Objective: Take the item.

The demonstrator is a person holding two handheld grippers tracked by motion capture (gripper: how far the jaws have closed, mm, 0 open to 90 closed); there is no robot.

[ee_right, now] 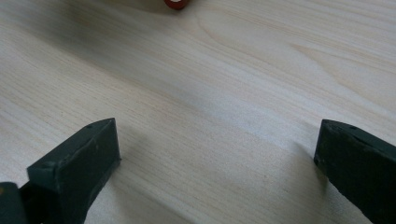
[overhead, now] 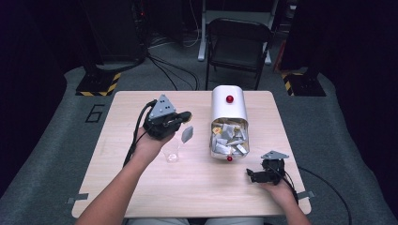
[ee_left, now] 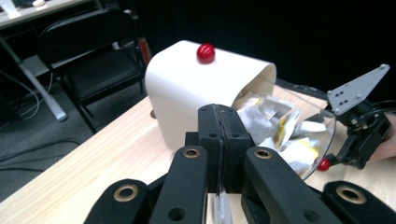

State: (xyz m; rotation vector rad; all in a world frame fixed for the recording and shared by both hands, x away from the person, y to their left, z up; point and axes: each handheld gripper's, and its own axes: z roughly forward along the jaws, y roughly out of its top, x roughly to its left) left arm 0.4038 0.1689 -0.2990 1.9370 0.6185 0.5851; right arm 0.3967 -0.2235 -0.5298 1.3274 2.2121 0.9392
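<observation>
A white round-topped container (overhead: 228, 110) (ee_left: 187, 93) lies on the wooden table (overhead: 197, 187), with a red knob (overhead: 229, 99) (ee_left: 205, 53) on top. Its clear front lid hangs open and carries a second red knob (overhead: 230, 158) (ee_right: 176, 3). Several silver packets (overhead: 228, 138) (ee_left: 275, 126) fill it. My left gripper (overhead: 187, 115) (ee_left: 222, 112) is held above the table just left of the container, shut on a grey packet (overhead: 187, 134) that hangs from its jaws. At the front right my right gripper (overhead: 250, 176) (ee_right: 217, 149) rests low over the wood, open, with nothing between its jaws.
A clear cup (overhead: 172, 152) stands on the table under the left hand. A black folding chair (overhead: 237, 42) stands behind the table's far edge, on grey carpet with cables. Bare wood stretches along the front of the table.
</observation>
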